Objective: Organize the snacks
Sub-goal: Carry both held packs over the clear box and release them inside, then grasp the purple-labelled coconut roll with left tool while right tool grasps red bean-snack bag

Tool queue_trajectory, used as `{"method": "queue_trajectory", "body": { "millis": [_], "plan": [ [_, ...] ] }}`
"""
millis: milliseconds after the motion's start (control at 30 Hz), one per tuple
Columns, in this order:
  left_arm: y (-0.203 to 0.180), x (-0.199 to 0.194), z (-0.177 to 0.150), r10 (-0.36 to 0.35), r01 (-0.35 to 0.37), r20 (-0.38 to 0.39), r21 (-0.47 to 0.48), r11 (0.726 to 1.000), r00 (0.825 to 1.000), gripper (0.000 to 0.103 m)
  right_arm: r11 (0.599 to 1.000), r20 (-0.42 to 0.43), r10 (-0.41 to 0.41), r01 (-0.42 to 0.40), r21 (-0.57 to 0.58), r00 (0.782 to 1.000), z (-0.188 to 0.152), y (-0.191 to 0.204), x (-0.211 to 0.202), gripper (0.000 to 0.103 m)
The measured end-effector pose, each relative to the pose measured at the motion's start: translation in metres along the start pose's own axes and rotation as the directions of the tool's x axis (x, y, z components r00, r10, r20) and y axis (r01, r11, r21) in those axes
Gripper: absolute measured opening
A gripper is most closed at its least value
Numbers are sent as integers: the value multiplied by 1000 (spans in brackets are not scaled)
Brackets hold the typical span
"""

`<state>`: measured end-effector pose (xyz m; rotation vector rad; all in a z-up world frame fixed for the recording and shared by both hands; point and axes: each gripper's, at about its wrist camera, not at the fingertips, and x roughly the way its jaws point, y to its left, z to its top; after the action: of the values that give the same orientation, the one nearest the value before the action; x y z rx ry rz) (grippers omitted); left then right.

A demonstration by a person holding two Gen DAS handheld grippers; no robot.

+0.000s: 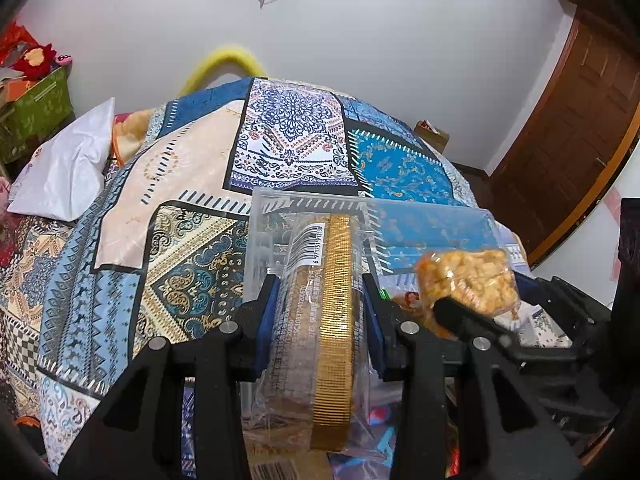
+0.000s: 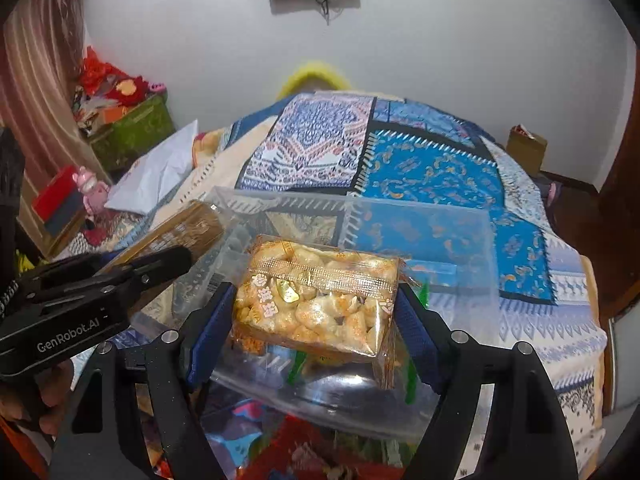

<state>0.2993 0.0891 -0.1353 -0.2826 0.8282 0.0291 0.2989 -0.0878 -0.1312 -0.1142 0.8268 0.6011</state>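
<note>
Snacks ride in both my tongs above the clear bin (image 2: 420, 236) for dropping in: left gripper (image 1: 320, 312) clenched on the gold-edged packet (image 1: 332, 320), right gripper (image 2: 316, 312) clamping the puffed-rice block (image 2: 316, 300).

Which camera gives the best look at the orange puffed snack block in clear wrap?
The right wrist view: the orange puffed snack block in clear wrap sits centred and sharp between the right gripper fingers, label visible. The left wrist view shows it only at the right side, blurred and partly hidden by a black finger.
</note>
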Motion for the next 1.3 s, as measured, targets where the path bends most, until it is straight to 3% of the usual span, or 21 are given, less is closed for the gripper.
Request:
{"method": "queue_trajectory", "body": {
  "millis": [333, 600, 967, 1167, 1300],
  "plan": [
    [3, 39, 0, 3, -4, -78, -14, 1000, 997, 39, 997, -49, -15, 11, -77, 999, -4, 10, 16, 76],
    [3, 30, -1, 8, -9, -70, -12, 1000, 998, 44, 992, -82, -32, 21, -126, 996, -7, 19, 22, 77],
    [5, -40, -2, 23, -23, 28, 15, 1000, 999, 46, 995, -8, -23, 22, -95, 1000, -2, 20, -23, 77],
    [7, -88, -15, 31, -34, 70, 42, 999, 997, 51, 997, 59, -15, 19, -72, 998, -7, 25, -62, 77],
    [9, -116, -33, 43, -48, 81, 64, 997, 996, 60, 998, 90, -11, 17, -64, 996, -16, 30, -84, 77]
  ]
}}
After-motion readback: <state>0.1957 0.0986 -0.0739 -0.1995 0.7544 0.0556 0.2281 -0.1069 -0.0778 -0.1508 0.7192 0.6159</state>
